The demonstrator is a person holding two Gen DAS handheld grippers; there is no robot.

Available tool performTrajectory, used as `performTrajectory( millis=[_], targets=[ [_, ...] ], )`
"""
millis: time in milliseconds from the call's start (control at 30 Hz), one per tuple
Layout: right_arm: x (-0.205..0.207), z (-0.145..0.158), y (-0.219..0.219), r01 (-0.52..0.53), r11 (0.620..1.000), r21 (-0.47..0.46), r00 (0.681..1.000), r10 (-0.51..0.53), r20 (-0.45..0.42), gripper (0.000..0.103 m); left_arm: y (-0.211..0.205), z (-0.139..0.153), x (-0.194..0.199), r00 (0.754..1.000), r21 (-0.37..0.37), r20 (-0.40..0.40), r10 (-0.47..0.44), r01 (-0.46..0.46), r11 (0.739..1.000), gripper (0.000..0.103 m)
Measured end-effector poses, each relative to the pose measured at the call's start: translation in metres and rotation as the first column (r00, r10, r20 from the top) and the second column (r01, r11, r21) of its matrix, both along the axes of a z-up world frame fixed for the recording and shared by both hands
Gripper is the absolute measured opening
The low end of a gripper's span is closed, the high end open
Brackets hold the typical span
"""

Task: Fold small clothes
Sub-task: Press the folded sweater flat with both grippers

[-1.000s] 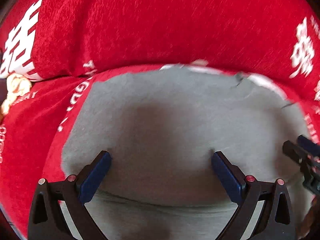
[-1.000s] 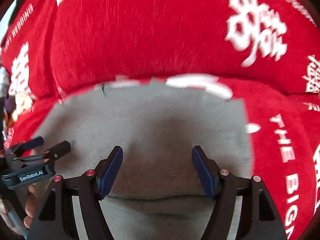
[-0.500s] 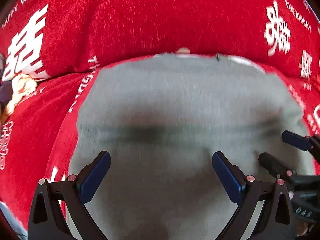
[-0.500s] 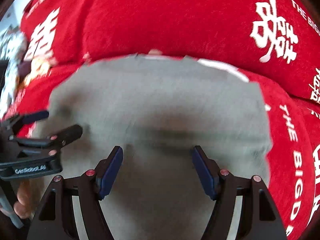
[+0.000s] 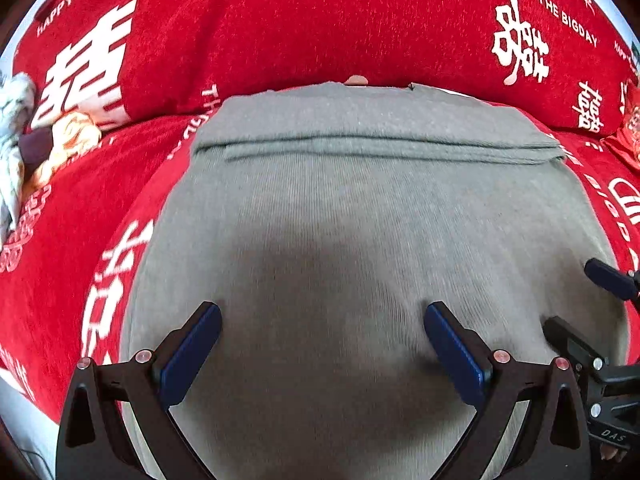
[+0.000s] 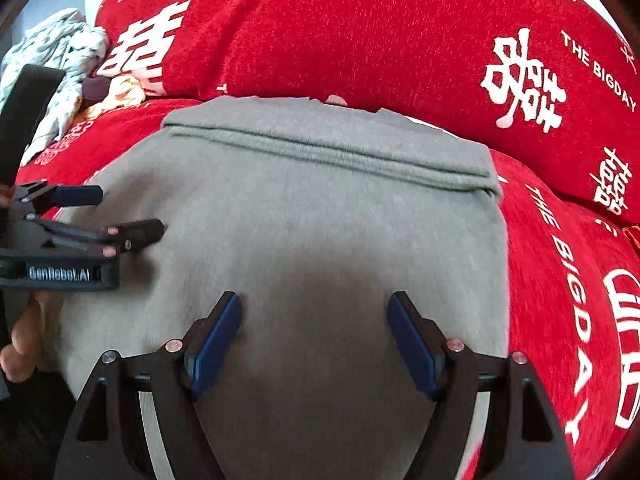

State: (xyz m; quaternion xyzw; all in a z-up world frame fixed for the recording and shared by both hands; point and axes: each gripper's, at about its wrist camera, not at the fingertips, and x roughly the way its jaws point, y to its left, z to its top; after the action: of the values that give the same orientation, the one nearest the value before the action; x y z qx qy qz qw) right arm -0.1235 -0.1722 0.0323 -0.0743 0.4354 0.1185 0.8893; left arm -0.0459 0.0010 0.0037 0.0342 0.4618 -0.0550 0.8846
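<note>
The grey garment [image 5: 360, 216] lies spread on the red sofa cover [image 5: 280, 32], filling the middle of both views, and a fold already shows: a doubled edge runs across it toward twelve o'clock, so I judge one fold made, with at least one more and a squaring-up left. The left tool [image 5: 320, 344] hovers over the near part of the cloth with its jaws spread wide and nothing between them. The right tool [image 6: 314, 332] is likewise above the cloth, its jaws opening, gripping nothing. In the right view the left tool sits at nine o'clock, close beside, so the two could crowd each other. A heap of other small clothes [image 6: 64, 60] waits at ten o'clock, well apart and not in the way.
</note>
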Motion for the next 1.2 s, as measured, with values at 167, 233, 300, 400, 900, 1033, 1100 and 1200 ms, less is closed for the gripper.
performTrajectory(
  millis=[167, 233, 300, 400, 900, 1033, 1100, 1200],
  targets=[
    [-0.033, -0.002, -0.008, -0.022, 1.0, -0.02, 1.0, 0.022, 0.017, 0.08, 0.013, -0.002, -0.033, 1.0, -0.032, -0.02, -0.017, 0.017, 0.999, 0.102],
    [-0.046, -0.003, -0.013, -0.026, 0.999, -0.025, 1.0, 0.027, 0.014, 0.08, 0.019, -0.002, -0.05, 1.0, -0.021, -0.016, -0.027, 0.027, 0.999, 0.102],
    [-0.059, -0.001, -0.021, -0.017, 0.999, -0.035, 1.0, 0.017, -0.002, 0.08, 0.029, 0.001, -0.069, 1.0, -0.003, -0.02, -0.015, 0.015, 1.0, 0.102],
    [-0.083, 0.001, -0.043, 0.022, 1.0, -0.011, 1.0, -0.022, -0.022, 0.08, 0.063, 0.006, -0.097, 0.999, -0.038, 0.012, 0.05, -0.05, 0.998, 0.102],
    [-0.114, -0.037, -0.051, -0.001, 0.985, 0.172, 0.975, 0.039, -0.217, 0.077, 0.101, -0.042, -0.113, 0.983, -0.195, -0.173, 0.058, -0.092, 0.976, 0.102],
    [-0.115, -0.038, -0.064, 0.058, 0.978, 0.198, 0.974, -0.013, -0.224, 0.03, 0.091, -0.036, -0.116, 0.988, -0.183, -0.148, 0.041, -0.068, 0.981, 0.079],
    [-0.114, -0.042, -0.071, 0.075, 0.967, 0.244, 0.965, -0.009, -0.262, 0.012, 0.09, -0.031, -0.121, 0.991, -0.185, -0.129, 0.034, -0.058, 0.981, 0.062],
    [-0.115, -0.04, -0.069, 0.072, 0.966, 0.248, 0.966, -0.006, -0.257, 0.011, 0.091, -0.026, -0.126, 0.992, -0.214, -0.127, 0.002, -0.029, 0.976, 0.018]
  ],
)
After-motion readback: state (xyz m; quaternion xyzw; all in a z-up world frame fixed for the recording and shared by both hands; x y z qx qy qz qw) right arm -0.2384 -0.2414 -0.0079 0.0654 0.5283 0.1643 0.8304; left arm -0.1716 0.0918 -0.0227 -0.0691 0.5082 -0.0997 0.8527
